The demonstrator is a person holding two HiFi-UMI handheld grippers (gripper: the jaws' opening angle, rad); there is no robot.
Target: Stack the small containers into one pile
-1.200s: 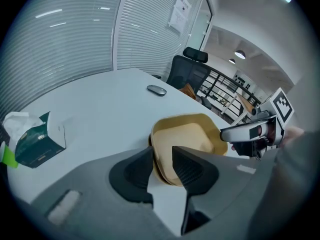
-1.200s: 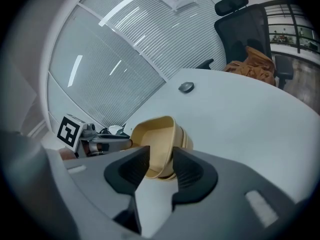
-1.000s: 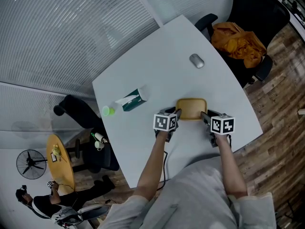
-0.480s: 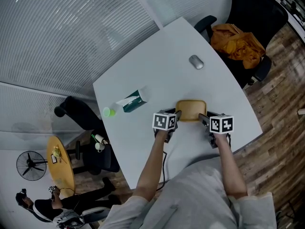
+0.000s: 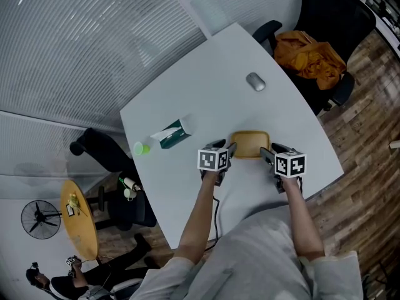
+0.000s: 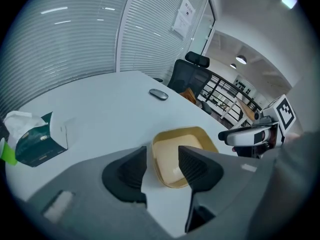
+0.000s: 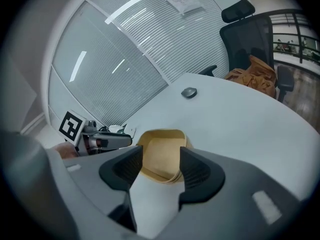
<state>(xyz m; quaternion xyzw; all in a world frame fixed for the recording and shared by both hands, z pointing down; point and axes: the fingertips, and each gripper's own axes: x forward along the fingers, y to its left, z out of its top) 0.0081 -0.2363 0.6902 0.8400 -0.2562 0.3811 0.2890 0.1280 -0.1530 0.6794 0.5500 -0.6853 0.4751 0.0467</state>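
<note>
A tan, rounded-square container pile (image 5: 250, 144) rests on the white table (image 5: 206, 86) close to the person. My left gripper (image 5: 231, 151) is at its left side and my right gripper (image 5: 266, 154) at its right side. In the left gripper view the pile (image 6: 182, 154) lies just past the left gripper (image 6: 162, 166), whose jaws are opening, and the pads do not press on it. In the right gripper view the pile (image 7: 161, 151) sits beyond the right gripper (image 7: 160, 170), whose jaws are also opening with only bare table between them.
A grey computer mouse (image 5: 255, 80) lies at the far side of the table. A green tissue box (image 5: 173, 132) and a small green object (image 5: 140, 147) sit at the left. A black chair holding orange cloth (image 5: 310, 53) stands beyond the table's right edge.
Both grippers have eased slightly off the pile's sides, the left one shifting a little to the left. The pile has stayed in place.
</note>
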